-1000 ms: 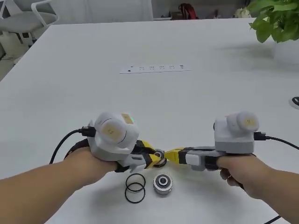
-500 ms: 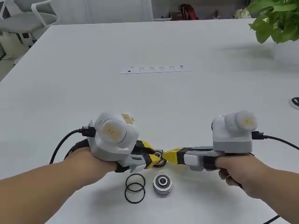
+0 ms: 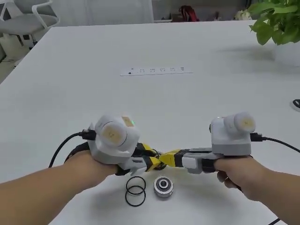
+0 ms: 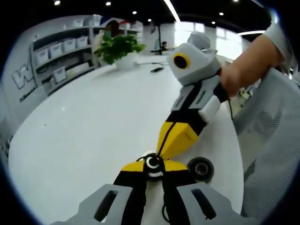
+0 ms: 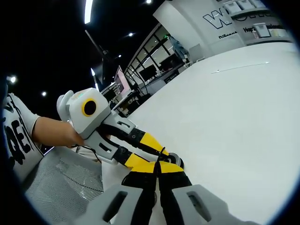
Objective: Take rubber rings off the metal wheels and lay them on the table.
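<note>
You were midway through stripping a wheel. Your left tool (image 3: 153, 159) was clenched on a small wheel (image 4: 153, 163), held low over the table (image 3: 154, 103) near its close edge. Your right tool (image 3: 165, 158) met it nose to nose, jaws pressed together at the wheel's rim. Whether they had rubber pinched between them was too small to tell. Two rings (image 3: 135, 189) lay overlapping on the table just in front of you, with a second wheel (image 3: 163, 185) lying flat just beside them on the right, so the job looked partly done. The next move seemed to call for a firm bite on the ring's edge and a steady pull away from the left tool. That would roll the band over the rim while the left grip kept the wheel from turning or slipping, and the ring could then be laid by the other two. The rings were thin black loops, limp-looking and probably stretchy, so they would likely give before letting go and might snap back. The wheels were short, silvery metal discs with dark centres, hard and smooth, liable to slide in the jaws or roll if dropped on edge. The tool tips were yellow wedges on black arms, and the table was a plain, flat, matte white top.
</note>
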Tool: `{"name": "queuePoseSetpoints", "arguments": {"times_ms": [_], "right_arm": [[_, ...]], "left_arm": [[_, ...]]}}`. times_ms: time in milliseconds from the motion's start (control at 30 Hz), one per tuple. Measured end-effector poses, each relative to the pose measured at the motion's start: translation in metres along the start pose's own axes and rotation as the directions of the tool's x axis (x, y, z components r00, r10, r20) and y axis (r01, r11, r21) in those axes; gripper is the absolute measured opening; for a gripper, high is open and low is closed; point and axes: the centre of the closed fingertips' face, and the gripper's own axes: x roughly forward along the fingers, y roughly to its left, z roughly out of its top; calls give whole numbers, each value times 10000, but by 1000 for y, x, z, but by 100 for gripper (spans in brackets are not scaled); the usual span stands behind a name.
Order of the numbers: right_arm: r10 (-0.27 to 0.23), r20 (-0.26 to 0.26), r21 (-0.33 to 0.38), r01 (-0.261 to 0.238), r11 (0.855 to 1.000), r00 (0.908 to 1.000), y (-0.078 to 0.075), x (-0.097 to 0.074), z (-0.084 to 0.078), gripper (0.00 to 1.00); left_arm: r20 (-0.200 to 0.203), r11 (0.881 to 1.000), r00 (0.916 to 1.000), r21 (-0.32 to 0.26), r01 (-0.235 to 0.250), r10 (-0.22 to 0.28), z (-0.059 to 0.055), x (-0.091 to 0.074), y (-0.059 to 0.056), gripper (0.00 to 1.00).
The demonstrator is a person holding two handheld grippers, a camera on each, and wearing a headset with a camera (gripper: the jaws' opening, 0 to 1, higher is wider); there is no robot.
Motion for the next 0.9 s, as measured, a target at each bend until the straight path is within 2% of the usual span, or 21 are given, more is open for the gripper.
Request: {"name": "queuePoseSetpoints", "arguments": {"times_ms": [533,900], "right_arm": [[-388,124,134,386,9992,9992,-11,-5,0,0],[-439,145,109,438,9990,9989,-12,-6,0,0]], "left_arm": [[82,10000,9999,34,-79,79,0,0,0,13],[78,9998,9998,119,160,-161,0,-2,-3,17]]}}
